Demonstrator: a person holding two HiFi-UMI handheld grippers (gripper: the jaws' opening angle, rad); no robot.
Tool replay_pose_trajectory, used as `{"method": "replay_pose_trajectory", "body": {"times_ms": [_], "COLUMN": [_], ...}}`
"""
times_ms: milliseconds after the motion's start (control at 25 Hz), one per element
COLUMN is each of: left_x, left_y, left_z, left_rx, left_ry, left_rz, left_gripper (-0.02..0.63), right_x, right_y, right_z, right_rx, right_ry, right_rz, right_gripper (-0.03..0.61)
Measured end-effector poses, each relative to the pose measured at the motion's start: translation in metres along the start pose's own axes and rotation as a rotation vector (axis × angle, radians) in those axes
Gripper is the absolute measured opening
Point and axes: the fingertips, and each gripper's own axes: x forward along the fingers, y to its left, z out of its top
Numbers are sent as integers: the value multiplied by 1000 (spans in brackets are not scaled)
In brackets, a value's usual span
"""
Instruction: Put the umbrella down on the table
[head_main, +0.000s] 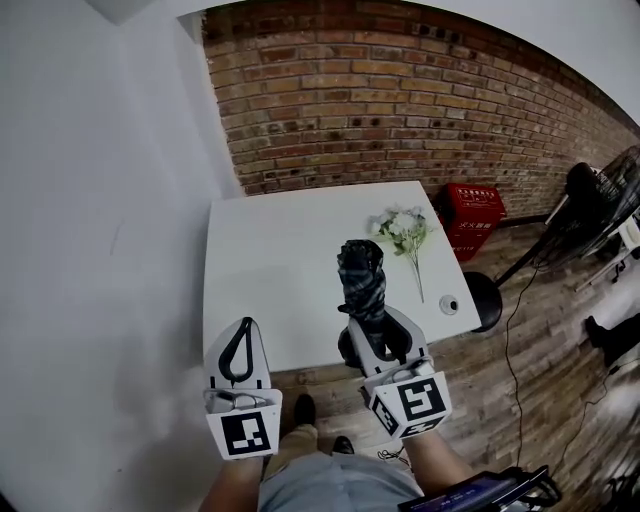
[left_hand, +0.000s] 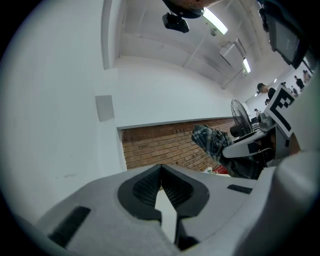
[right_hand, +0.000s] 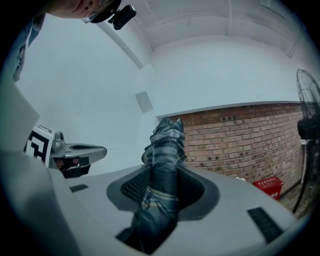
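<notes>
A folded dark plaid umbrella (head_main: 362, 280) pokes forward over the near edge of the white table (head_main: 270, 260). My right gripper (head_main: 378, 322) is shut on its lower part. In the right gripper view the umbrella (right_hand: 164, 165) fills the gap between the ribbed pads and rises past them. My left gripper (head_main: 243, 325) hovers at the table's near left corner, tips together, nothing in it. In the left gripper view its tips (left_hand: 160, 167) meet, and the umbrella (left_hand: 210, 140) shows off to the right.
A bunch of white flowers (head_main: 403, 228) lies on the table's far right, and a small white round object (head_main: 449, 304) sits near the right edge. A red box (head_main: 473, 215), a black stool (head_main: 484, 298) and a fan (head_main: 610, 190) stand to the right. A brick wall lies behind.
</notes>
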Motion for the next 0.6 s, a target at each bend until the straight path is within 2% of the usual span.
{"method": "replay_pose_trajectory", "body": {"times_ms": [400,600], "left_x": [42,63], "left_y": [29,46], "left_z": [-19,-41], "left_rx": [-4,-23], "left_ry": [13,56], "left_rz": [-13,-20], "left_gripper": [8,8], "right_x": [54,84], "right_y": [-4,-1], "right_z": [-9,-25], "right_rx": [-15,-5], "right_ry": [26,64], "right_rz": [-6,-5], "right_gripper": [153,153]}}
